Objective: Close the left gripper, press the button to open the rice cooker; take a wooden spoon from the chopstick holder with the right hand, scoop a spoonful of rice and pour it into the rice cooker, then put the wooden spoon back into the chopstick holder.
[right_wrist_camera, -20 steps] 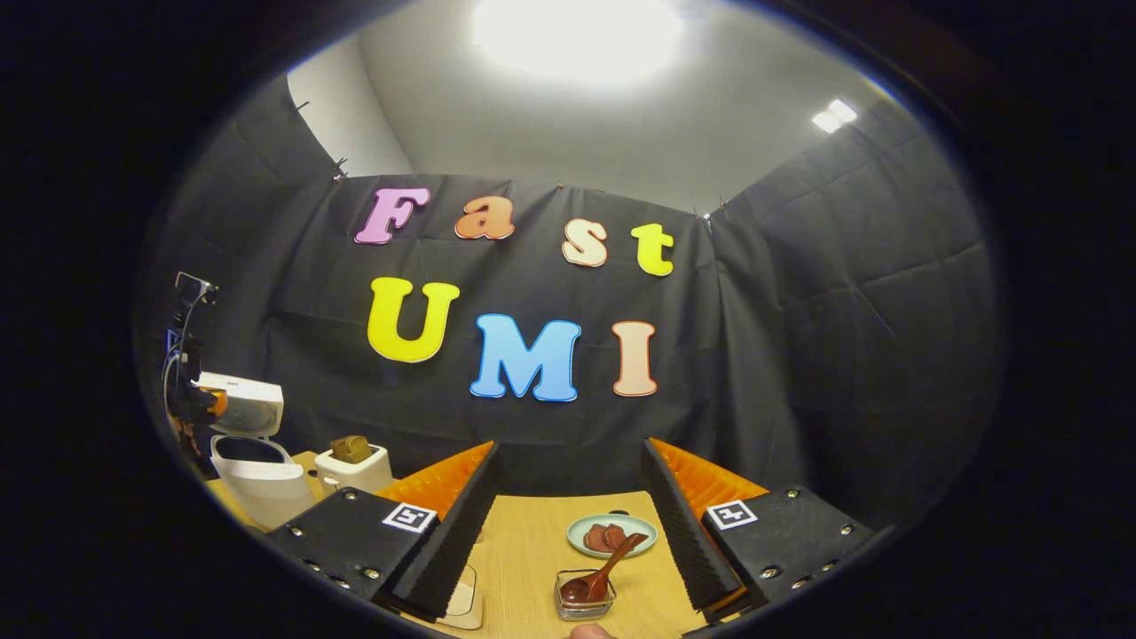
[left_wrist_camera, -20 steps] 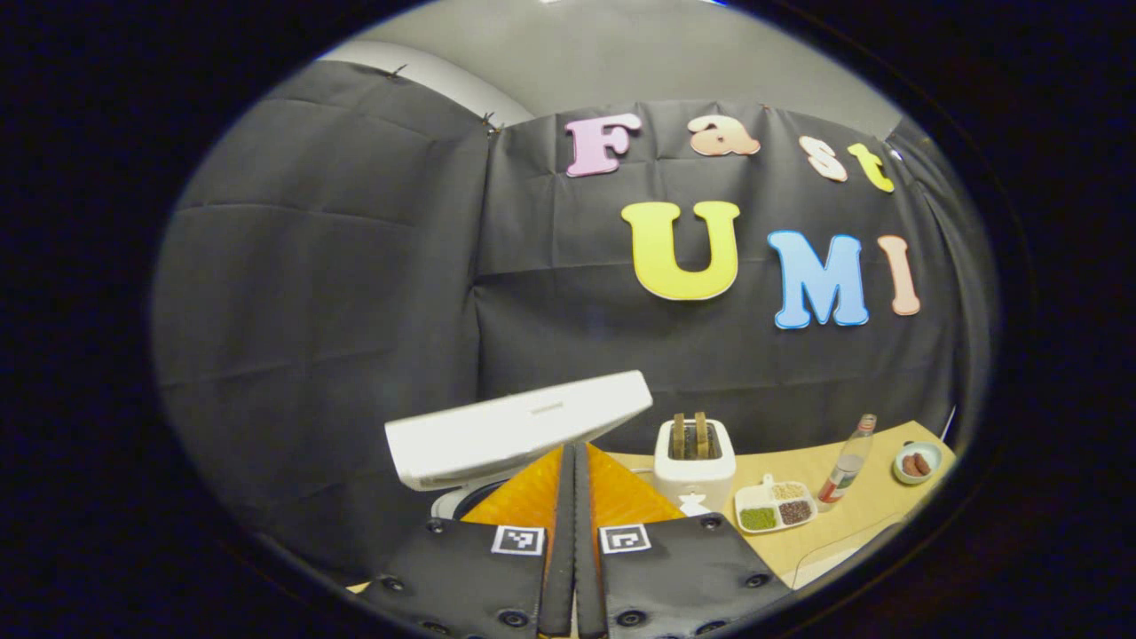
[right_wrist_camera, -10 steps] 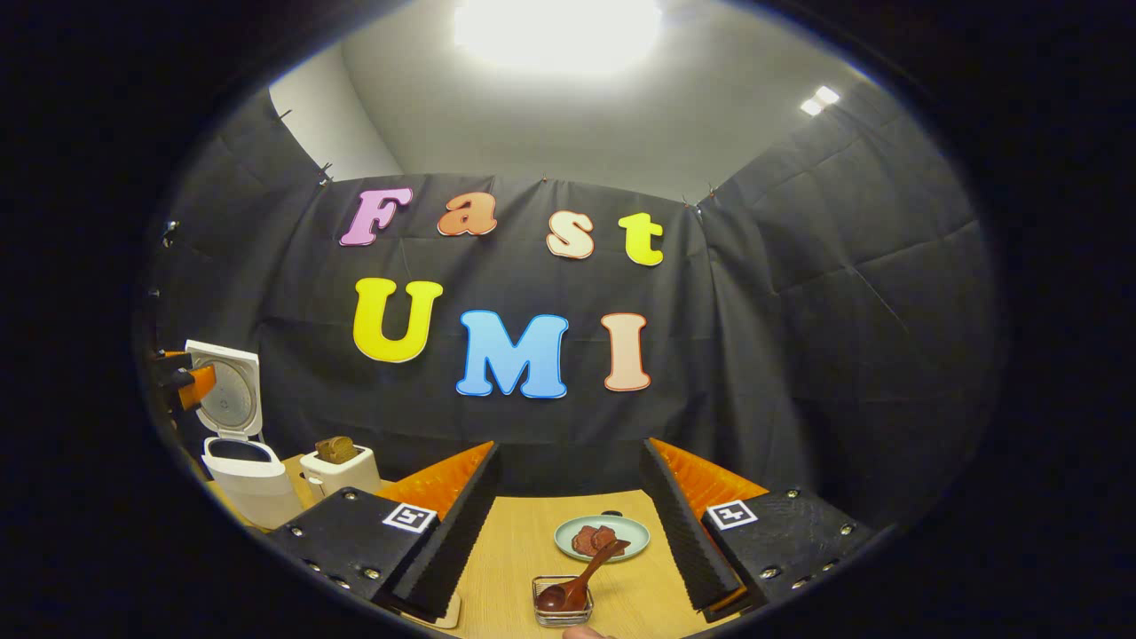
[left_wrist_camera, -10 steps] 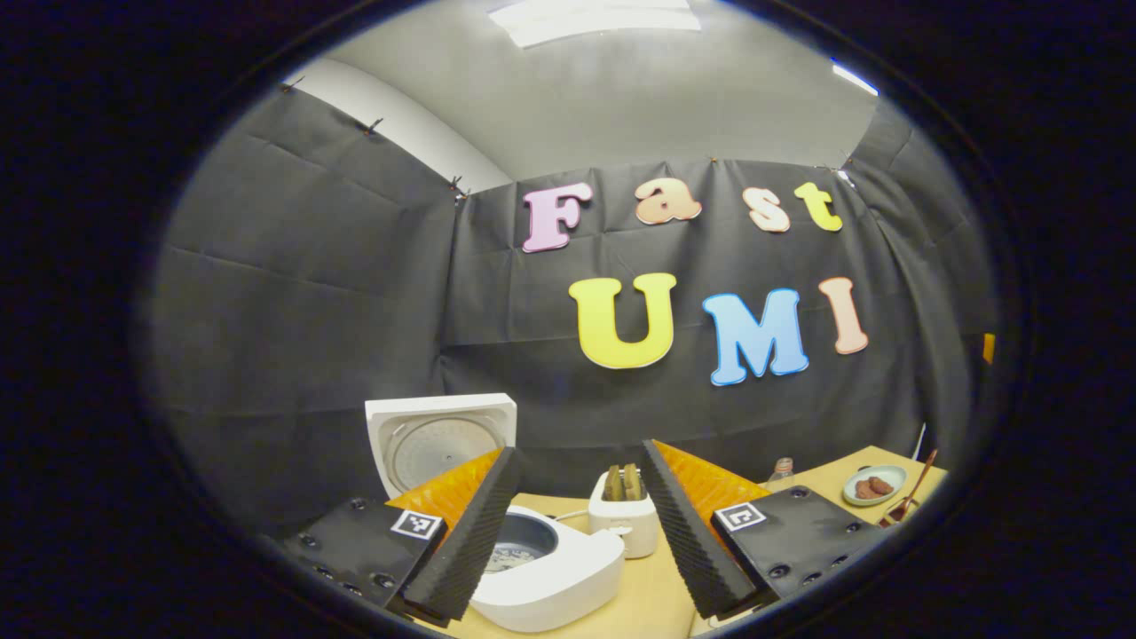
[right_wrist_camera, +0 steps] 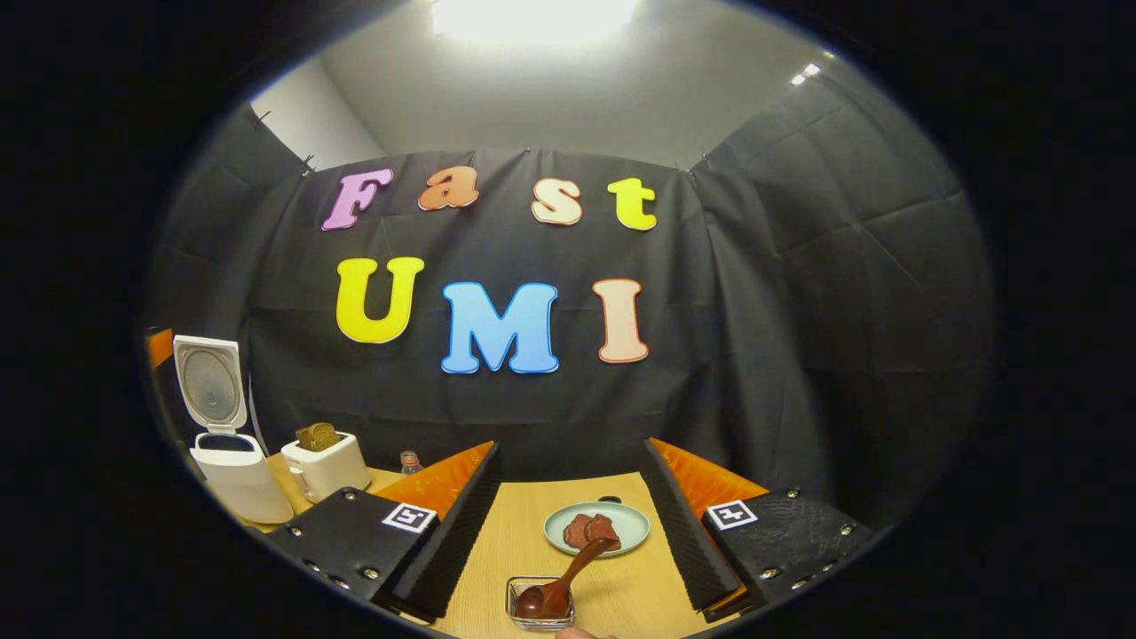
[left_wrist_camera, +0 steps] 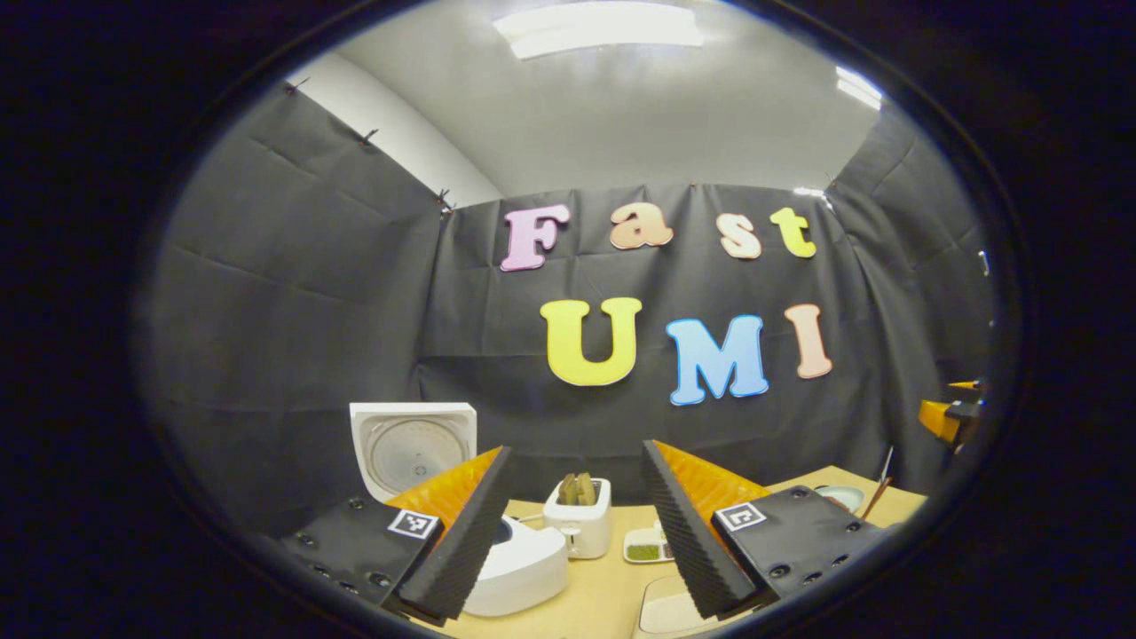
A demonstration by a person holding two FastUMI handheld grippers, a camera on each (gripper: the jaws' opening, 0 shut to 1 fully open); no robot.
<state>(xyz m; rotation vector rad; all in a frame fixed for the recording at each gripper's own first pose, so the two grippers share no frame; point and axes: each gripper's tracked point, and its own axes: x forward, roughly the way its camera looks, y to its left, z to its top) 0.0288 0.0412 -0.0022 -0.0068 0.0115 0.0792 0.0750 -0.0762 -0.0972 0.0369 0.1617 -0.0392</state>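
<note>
Left gripper view. Rice cooker (left_wrist_camera: 519, 568) low on the worktop (left_wrist_camera: 603, 599), just behind the left claw (left_wrist_camera: 575, 532), lid (left_wrist_camera: 413, 446) standing upright and open. Left claw spread wide, holding nothing. Cooker body half hidden behind the claw's near finger, so the pot and the button impossible to check. Toaster (left_wrist_camera: 579, 524) just beside the cooker, a divided dish (left_wrist_camera: 645, 548) to its right, partly cut off by the other finger. Far right, at the picture's edge, the other claw, too small to judge, and a thin handle poking up there, probably the spoon's.

Right gripper view. Right claw (right_wrist_camera: 568, 532) wide open too, empty, hovering above the wooden spoon (right_wrist_camera: 564, 581). Spoon resting bowl-down in the chopstick holder (right_wrist_camera: 540, 605), a small wire basket, handle leaning up and right toward a plate (right_wrist_camera: 596, 528) with brown food. Likely light and stiff, smooth and a little slippery, so best pinched around mid-handle, clear of the basket rim. Basket looks light as well; could tip or lift with a snagged spoon. Holder's lower edge cut off at the frame bottom. Rice to scoop hard to identify from here. Cooker at far left, lid up, toaster and a bottle (right_wrist_camera: 409, 462) beside it.
</note>
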